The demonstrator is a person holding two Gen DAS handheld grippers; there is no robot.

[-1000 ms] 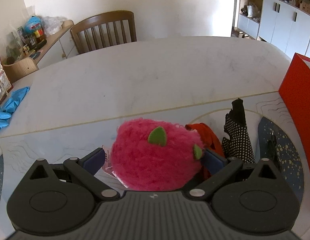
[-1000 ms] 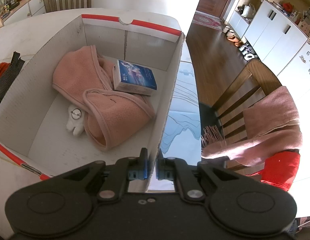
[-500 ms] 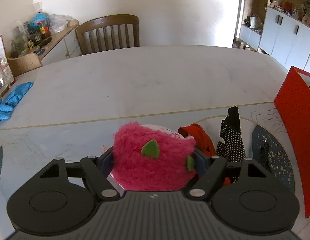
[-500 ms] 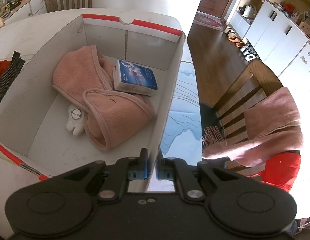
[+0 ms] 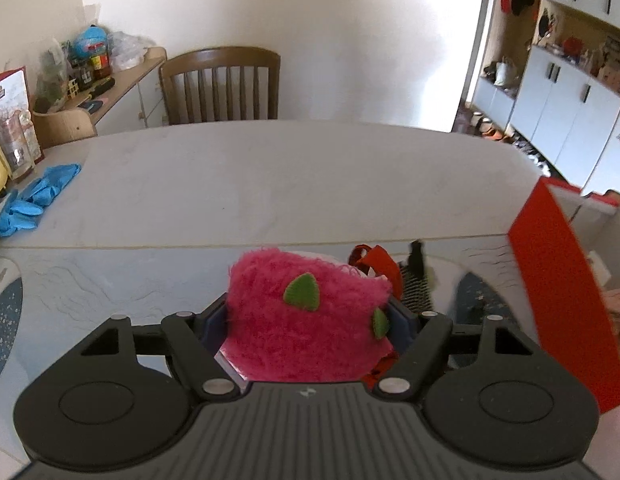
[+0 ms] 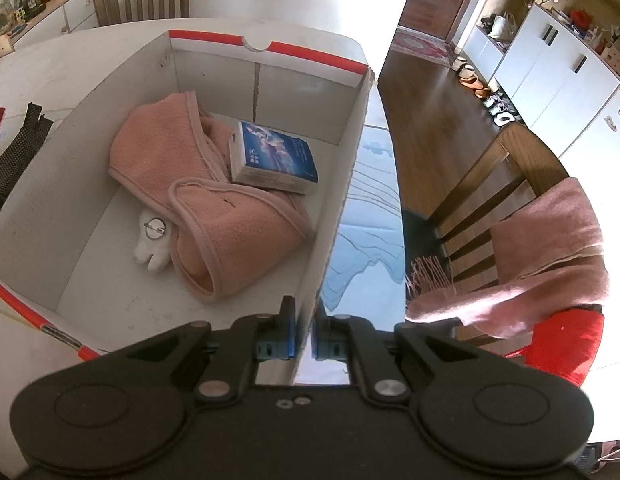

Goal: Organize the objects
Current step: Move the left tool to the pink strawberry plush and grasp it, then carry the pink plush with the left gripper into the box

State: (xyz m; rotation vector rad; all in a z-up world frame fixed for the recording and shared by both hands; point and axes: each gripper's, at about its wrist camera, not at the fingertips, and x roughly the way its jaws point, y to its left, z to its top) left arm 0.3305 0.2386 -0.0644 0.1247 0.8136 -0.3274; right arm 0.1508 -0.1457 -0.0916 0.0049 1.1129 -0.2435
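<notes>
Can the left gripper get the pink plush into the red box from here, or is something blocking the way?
Probably yes. The left gripper is clamped on the pink plush; the red box stands right beside it, top open. The right gripper only pinches a side wall, and room shows around the pink cloth.

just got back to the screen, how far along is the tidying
Partly done. Already in the box: a pink cloth, a small blue packet and a white toy. In hand: the left tool grips a pink plush toy; the right tool pinches the box wall. Left on the table: a red strap and a black dotted glove.
</notes>
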